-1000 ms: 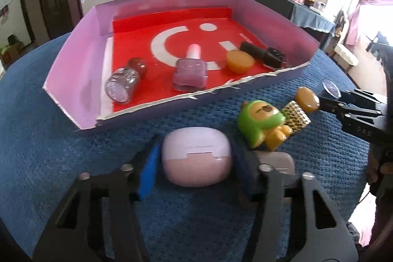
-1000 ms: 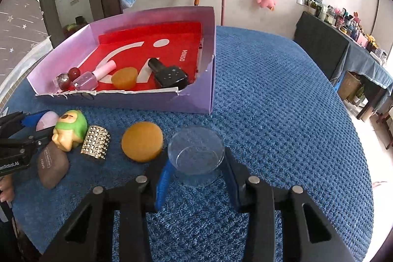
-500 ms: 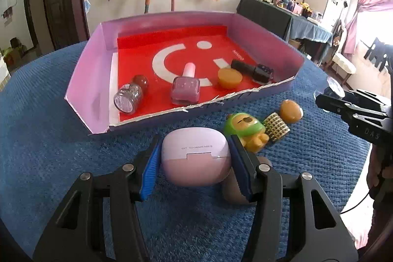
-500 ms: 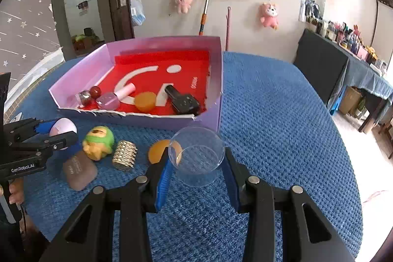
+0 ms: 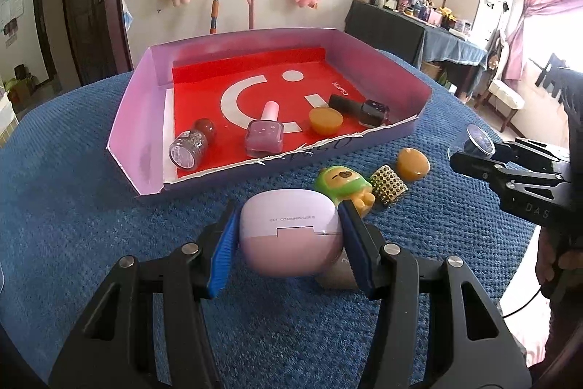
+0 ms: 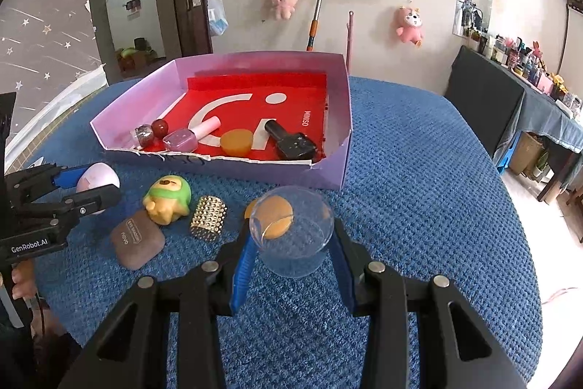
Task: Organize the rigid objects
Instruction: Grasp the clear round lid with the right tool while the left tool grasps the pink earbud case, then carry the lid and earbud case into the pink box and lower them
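In the left wrist view, the left hand-held gripper point(image 5: 289, 239) fills the lower middle of the frame, its blue pads clamped on either side of a pink earbud case point(image 5: 289, 237) held above the blue worktop point(image 5: 73, 225). Behind it, in the centre of the frame, sits the purple-walled box point(image 5: 138, 119) with a red floor; from left to right it holds a glitter polish bottle point(image 5: 189, 148), a pink polish bottle point(image 5: 265, 133), an orange disc point(image 5: 325, 120) and a dark polish bottle point(image 5: 360, 108), all lying on their sides or flat. Just right of the case, on the cloth in front of the box, lie a green-hooded figurine point(image 5: 344, 183), a gold studded block point(image 5: 388, 184) and a second orange disc point(image 5: 413, 163). At the right edge the right hand-held gripper point(image 5: 477, 152) comes in, holding a clear round container point(image 5: 480, 141) at its tips. In the right wrist view, the left hand-held gripper with the pink case appears at the left edge, with a brown compact point(image 6: 137, 241) lying on the cloth just right of it, touching the figurine. The right hand-held gripper point(image 6: 291, 243) occupies the lower middle, its pads closed on the clear round container point(image 6: 291, 230), raised off the cloth in front of the box's near right corner; the orange disc shows through it.
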`<control>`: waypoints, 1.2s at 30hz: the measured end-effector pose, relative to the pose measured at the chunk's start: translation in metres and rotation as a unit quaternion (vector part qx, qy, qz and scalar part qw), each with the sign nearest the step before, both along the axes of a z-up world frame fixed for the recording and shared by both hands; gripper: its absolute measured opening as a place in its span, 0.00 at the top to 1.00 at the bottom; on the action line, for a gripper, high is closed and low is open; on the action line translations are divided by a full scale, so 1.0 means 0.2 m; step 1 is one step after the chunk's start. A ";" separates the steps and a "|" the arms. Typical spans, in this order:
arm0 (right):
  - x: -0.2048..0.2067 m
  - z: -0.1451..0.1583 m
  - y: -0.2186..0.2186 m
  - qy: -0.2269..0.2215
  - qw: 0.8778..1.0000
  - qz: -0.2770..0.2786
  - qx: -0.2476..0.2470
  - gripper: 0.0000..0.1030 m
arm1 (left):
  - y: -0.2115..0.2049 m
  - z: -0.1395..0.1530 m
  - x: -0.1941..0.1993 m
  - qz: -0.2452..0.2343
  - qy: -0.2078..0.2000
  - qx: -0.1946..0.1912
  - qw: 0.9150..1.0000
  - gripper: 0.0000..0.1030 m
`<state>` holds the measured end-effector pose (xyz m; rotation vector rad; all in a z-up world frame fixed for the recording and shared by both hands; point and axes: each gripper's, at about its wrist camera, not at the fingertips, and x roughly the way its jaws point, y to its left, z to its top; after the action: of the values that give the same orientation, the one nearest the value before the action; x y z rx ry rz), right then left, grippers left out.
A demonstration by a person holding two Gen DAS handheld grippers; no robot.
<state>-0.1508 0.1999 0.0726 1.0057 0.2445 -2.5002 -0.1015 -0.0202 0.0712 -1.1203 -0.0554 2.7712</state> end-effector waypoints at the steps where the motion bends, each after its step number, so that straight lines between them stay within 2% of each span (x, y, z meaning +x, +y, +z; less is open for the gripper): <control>1: 0.00 0.00 0.00 0.000 1.000 0.000 0.001 0.59 | 0.00 0.00 0.00 0.000 0.001 0.000 1.000 0.50; 23: 0.01 0.02 -0.02 0.002 1.000 0.014 0.004 0.59 | 0.01 0.04 0.03 -0.002 0.012 -0.003 1.000 0.50; 36: -0.06 0.09 -0.07 -0.001 1.000 0.022 0.006 0.59 | 0.00 0.15 -0.04 -0.013 0.012 0.001 1.000 0.50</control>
<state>-0.1626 0.1859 0.0903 0.9978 0.2780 -2.4603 -0.1090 -0.0205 0.1005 -1.0810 -0.0402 2.7610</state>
